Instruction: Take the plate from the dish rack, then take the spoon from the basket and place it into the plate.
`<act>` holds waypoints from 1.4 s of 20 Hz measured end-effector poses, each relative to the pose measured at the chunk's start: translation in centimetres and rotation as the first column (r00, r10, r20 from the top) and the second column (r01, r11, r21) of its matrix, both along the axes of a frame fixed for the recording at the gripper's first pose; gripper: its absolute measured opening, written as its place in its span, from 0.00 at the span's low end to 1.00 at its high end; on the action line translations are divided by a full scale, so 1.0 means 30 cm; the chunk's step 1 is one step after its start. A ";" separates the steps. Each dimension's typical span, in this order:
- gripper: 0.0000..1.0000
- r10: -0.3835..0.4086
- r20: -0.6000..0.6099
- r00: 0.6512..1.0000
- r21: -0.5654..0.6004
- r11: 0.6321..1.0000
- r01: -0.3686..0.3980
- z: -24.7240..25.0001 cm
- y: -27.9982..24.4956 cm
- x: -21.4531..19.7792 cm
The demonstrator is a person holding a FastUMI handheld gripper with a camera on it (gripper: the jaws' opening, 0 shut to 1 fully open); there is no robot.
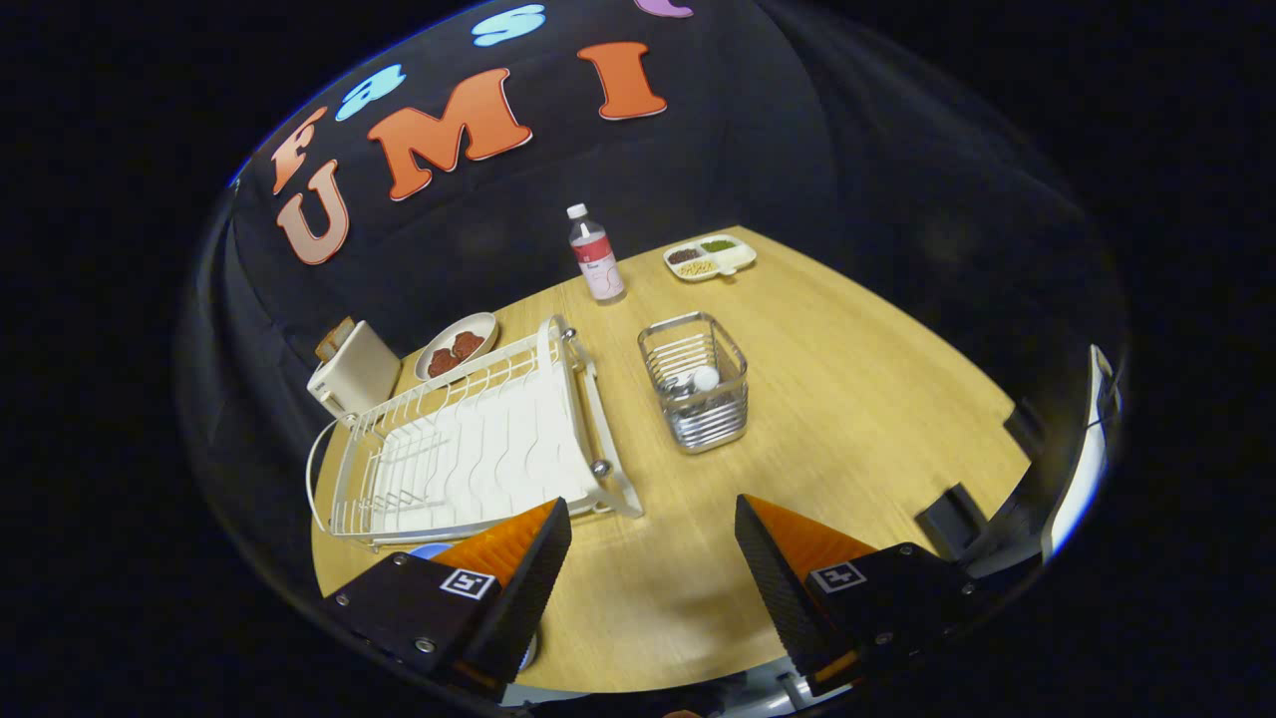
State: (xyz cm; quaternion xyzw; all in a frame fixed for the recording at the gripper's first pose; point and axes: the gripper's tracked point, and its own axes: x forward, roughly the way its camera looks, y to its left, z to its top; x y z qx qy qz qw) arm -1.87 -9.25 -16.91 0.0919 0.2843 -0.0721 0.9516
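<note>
The gripper [653, 538] hung over the worktop [847, 419], jaws released and empty. Beyond them stood the wire basket [695, 394] holding the spoon [701, 378]; the white dish rack [478, 449] stood just beside the basket.

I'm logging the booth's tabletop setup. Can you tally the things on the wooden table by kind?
Racks and baskets: 2, white wire dish rack, metal wire basket
Food dishes: 2, round plate of brown pieces, divided white tray
Bottles: 1, clear plastic bottle
Toasters: 1, white toaster
Total: 6
Gripper jaws open.
</note>
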 end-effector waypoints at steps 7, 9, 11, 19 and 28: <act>0.98 0.058 0.122 0.991 -0.179 0.983 -0.035 0.071 -0.088 0.180; 0.91 0.106 0.115 0.988 -0.211 0.974 -0.080 0.048 -0.089 0.213; 0.78 0.142 0.118 0.983 -0.243 0.964 -0.110 0.036 -0.093 0.250; 0.15 0.233 0.134 0.963 -0.268 0.944 -0.191 0.023 -0.079 0.315; 0.08 0.226 0.161 0.961 -0.287 0.942 -0.174 0.103 -0.100 0.284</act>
